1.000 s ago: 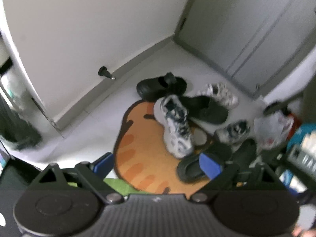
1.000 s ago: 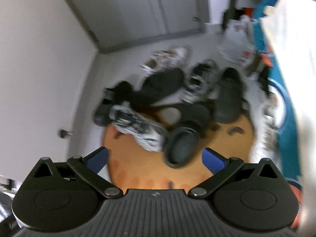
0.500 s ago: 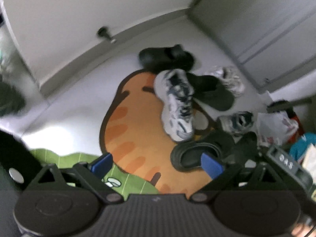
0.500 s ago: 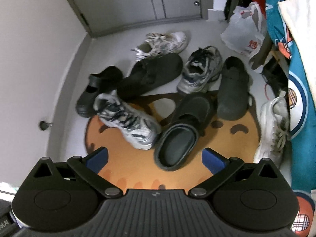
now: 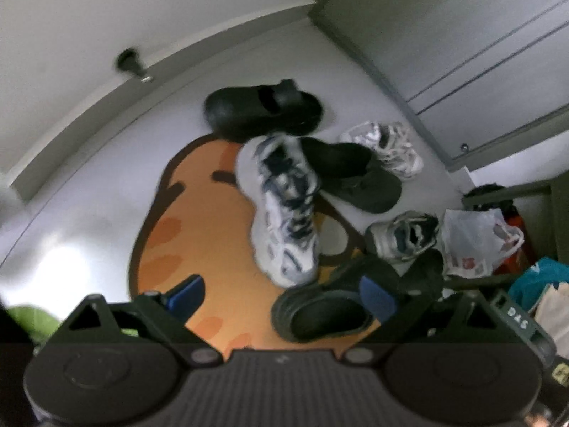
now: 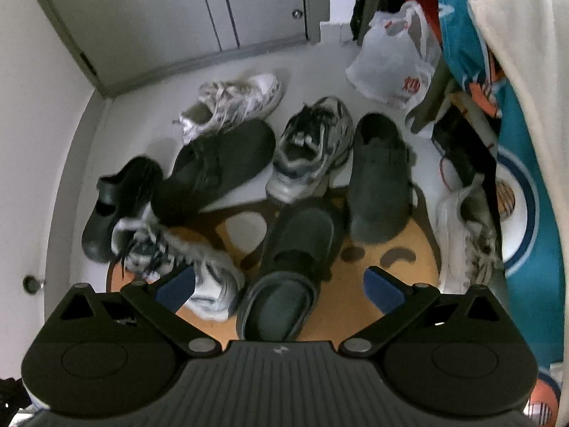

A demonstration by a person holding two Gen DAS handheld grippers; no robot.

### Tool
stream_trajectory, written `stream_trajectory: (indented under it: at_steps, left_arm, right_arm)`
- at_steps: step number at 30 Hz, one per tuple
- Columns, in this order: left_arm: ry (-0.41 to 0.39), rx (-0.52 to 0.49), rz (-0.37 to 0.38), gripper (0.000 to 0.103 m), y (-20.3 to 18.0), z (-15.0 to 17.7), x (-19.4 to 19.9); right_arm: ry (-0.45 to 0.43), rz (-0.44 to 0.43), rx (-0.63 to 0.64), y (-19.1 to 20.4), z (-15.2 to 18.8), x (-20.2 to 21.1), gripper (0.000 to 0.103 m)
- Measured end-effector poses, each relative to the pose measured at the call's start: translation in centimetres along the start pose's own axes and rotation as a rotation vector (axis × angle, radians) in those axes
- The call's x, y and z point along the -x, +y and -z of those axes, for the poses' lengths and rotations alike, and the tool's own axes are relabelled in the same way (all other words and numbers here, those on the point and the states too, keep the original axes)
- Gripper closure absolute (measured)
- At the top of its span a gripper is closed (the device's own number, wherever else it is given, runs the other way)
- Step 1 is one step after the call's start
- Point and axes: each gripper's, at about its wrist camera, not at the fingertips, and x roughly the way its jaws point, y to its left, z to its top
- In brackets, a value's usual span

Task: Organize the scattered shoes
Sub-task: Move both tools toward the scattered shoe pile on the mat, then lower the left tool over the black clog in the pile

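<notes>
Several shoes lie scattered on and around an orange mat point(image 5: 199, 220) point(image 6: 341, 306). A white-and-navy sneaker point(image 5: 284, 206) point(image 6: 185, 259) lies across the mat. A black clog point(image 5: 263, 110) point(image 6: 117, 203) sits by the wall. A dark slip-on point(image 5: 352, 174) point(image 6: 217, 167), a white sneaker point(image 5: 387, 146) point(image 6: 231, 103), a grey sneaker point(image 5: 405, 235) point(image 6: 313, 146), a dark slide point(image 5: 323, 309) point(image 6: 288, 270) and another dark shoe point(image 6: 380, 174) lie nearby. My left gripper point(image 5: 281, 293) and right gripper point(image 6: 279, 286) hover open above them, holding nothing.
A white plastic bag point(image 6: 394, 60) point(image 5: 476, 238) sits at the back right by grey cabinet doors point(image 6: 213, 3). Another white sneaker point(image 6: 466, 242) lies beside teal fabric point(image 6: 526, 178). A door stop point(image 5: 129, 62) juts from the white wall. A green mat point(image 5: 32, 320) shows at lower left.
Both grippers have moved closer and lower toward the shoe pile, so the shoes look larger. The left view has swung right. No shoe has moved.
</notes>
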Motion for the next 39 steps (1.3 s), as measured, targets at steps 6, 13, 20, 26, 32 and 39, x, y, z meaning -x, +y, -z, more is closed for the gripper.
stream_trajectory:
  at_steps: [6,13,20,26,32,39]
  left_arm:
    - [0.009,-0.069,0.062,0.007,-2.6,-1.0,-2.2]
    - [-0.038,-0.105,0.071,0.007,-3.1,-1.4,-2.3]
    - [-0.006,-0.158,0.045,0.007,-3.9,0.8,-2.4]
    - [-0.005,-0.277,0.057,0.007,-5.4,2.0,-2.5]
    - [-0.035,-0.261,0.137,0.007,-6.5,2.0,-0.4]
    - [-0.095,-0.250,0.164,0.006,-7.3,2.0,1.8]
  right_arm:
    - [-0.053,-0.042,-0.054,-1.5,-1.6,1.3,0.000]
    - [-0.089,-0.149,-0.111,-3.5,-2.4,4.5,0.000]
    - [-0.125,-0.255,-0.168,-5.5,-3.2,7.7,0.000]
    - [-0.212,-0.244,-0.163,-6.5,-3.1,10.1,0.000]
    - [-0.292,-0.168,-0.113,-6.8,-3.8,10.1,0.000]
    - [-0.246,-0.188,-0.170,-7.5,-4.2,9.1,0.000]
